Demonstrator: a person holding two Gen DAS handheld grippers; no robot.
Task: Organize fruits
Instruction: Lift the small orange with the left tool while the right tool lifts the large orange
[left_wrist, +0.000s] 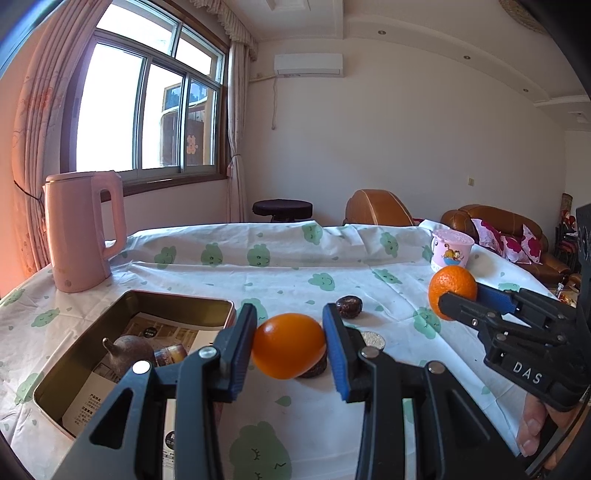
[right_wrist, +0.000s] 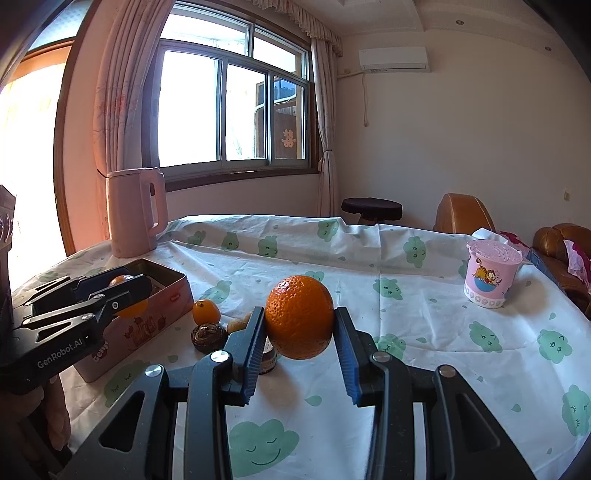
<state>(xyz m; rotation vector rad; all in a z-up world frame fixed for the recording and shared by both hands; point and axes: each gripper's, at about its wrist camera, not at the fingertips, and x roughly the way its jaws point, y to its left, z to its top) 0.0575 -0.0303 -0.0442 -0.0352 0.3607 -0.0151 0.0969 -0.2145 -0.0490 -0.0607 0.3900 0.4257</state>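
My left gripper (left_wrist: 289, 341) is shut on a smooth small orange (left_wrist: 288, 345), held above the cloth just right of the open pink tin box (left_wrist: 177, 301). It also shows in the right wrist view (right_wrist: 129, 295) beside the tin (right_wrist: 147, 325). My right gripper (right_wrist: 300, 332) is shut on a larger dimpled orange (right_wrist: 300, 316) and holds it above the table; it shows in the left wrist view (left_wrist: 452, 295) at the right. A small orange (right_wrist: 206, 312), a dark round fruit (right_wrist: 208, 336) and a brownish fruit (right_wrist: 238, 325) lie on the cloth by the tin.
A pink kettle (left_wrist: 83, 232) stands at the far left. A pink cartoon cup (left_wrist: 451, 253) stands at the far right. The tin holds a dark pear-shaped thing (left_wrist: 129, 350) and leaflets. A dark date-like fruit (left_wrist: 349, 305) lies on the cloud-print tablecloth (left_wrist: 295, 266).
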